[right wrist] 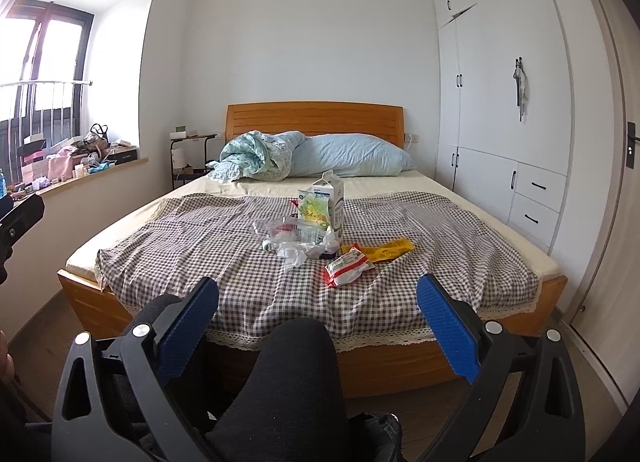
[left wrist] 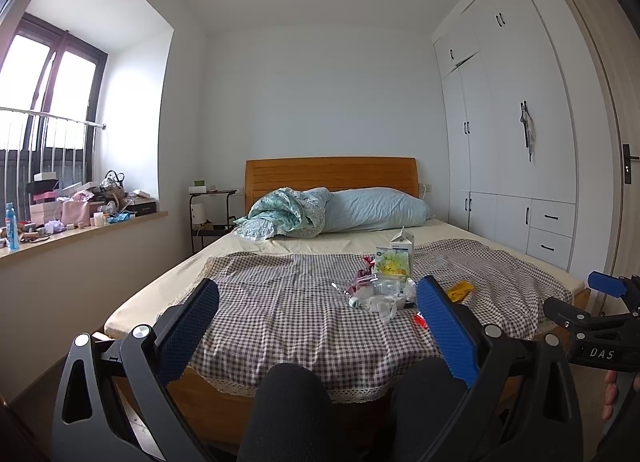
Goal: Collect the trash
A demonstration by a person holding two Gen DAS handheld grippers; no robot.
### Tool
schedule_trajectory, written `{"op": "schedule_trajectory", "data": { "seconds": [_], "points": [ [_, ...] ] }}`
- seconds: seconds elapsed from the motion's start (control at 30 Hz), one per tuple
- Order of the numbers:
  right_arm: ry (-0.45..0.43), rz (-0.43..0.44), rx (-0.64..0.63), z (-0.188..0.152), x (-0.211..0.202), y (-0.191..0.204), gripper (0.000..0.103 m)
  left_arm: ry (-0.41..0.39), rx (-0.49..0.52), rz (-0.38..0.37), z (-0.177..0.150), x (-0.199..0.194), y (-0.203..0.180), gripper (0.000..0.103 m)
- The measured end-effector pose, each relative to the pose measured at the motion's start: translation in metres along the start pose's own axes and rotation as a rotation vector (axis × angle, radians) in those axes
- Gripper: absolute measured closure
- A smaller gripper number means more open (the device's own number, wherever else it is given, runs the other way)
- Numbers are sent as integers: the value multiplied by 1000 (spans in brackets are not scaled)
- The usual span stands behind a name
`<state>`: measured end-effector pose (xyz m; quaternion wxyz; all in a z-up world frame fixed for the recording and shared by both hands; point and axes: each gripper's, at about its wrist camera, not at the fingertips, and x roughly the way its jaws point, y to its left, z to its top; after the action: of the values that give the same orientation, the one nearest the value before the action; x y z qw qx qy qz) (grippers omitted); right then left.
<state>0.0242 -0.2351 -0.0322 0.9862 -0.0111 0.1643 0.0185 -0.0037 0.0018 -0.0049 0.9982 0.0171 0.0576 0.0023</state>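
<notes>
Claws: left claw [left wrist: 316, 326] spread wide, blue pads gripping nothing; right claw [right wrist: 318, 324] just as wide, empty too, both hanging short of the bed's foot.
Trash: heaped mid-bed on the checked cloth [right wrist: 224, 246] — milk carton [right wrist: 334, 198] upright, yellow-green pouch [right wrist: 314, 210] leaning on its front, clear plastic tray [right wrist: 294, 232] and crumpled white paper [right wrist: 294, 252] just before them.
Nearer bits: red-and-white wrapper [right wrist: 346, 265] and yellow wrapper [right wrist: 386, 249] touching, right of the heap.
In the way: person's dark-clad knees [right wrist: 292, 374] between claws and bed.
Around: blue pillow [right wrist: 356, 160] by the headboard, white wardrobe [right wrist: 504, 102] right, cluttered windowsill [left wrist: 80, 218] left.
</notes>
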Motion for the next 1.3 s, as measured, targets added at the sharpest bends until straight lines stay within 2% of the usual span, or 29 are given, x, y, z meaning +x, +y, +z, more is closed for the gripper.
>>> {"op": "schedule_trajectory", "data": {
  "seconds": [0.23, 0.47, 1.3],
  "points": [
    [5, 10, 1, -2, 1, -2, 8, 6, 8, -1, 2, 0, -2, 7],
    [9, -23, -20, -3, 2, 2, 8, 13, 6, 2, 1, 2, -2, 7],
    [19, -6, -64, -5, 3, 9, 8, 20, 4, -3, 1, 3, -3, 7]
  ]
}}
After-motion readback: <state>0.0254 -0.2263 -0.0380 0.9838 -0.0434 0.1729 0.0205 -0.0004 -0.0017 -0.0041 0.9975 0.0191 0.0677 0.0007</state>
